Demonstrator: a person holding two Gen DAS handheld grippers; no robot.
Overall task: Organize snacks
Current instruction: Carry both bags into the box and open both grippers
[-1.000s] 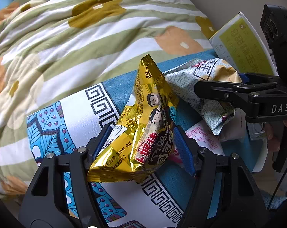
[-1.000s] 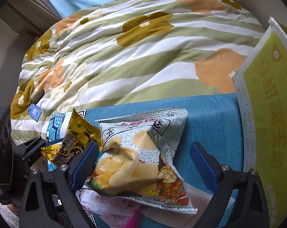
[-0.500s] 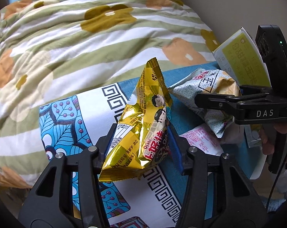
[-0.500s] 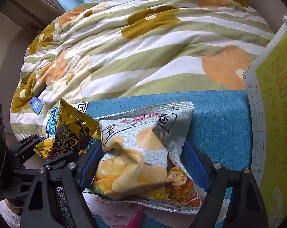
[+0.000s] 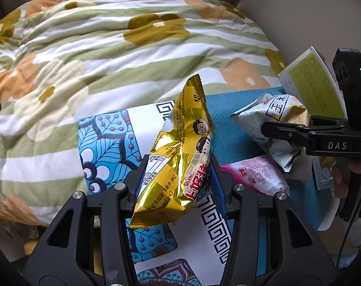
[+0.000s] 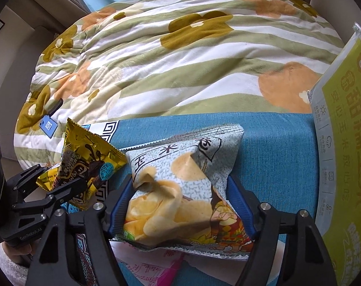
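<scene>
Both tongs have just been closing. Left tongs [image 5: 178, 178] are clamping the gold snack bag [image 5: 180, 157]; right tongs [image 6: 180, 207] are squeezing the grey chip bag [image 6: 182, 190].

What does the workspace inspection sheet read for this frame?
Surface: blue patterned cloth at the edge of the bedding.
Job's things: gold snack bag, grey chip bag, pink packet, green corn package.
Clutter: blue tag on the quilt.
Grippers: left gripper shut on the gold snack bag; right gripper, jaws just closing, pressing the grey chip bag.
Cables: thin cable at the right edge.
Surroundings: floral quilt, wall.
</scene>
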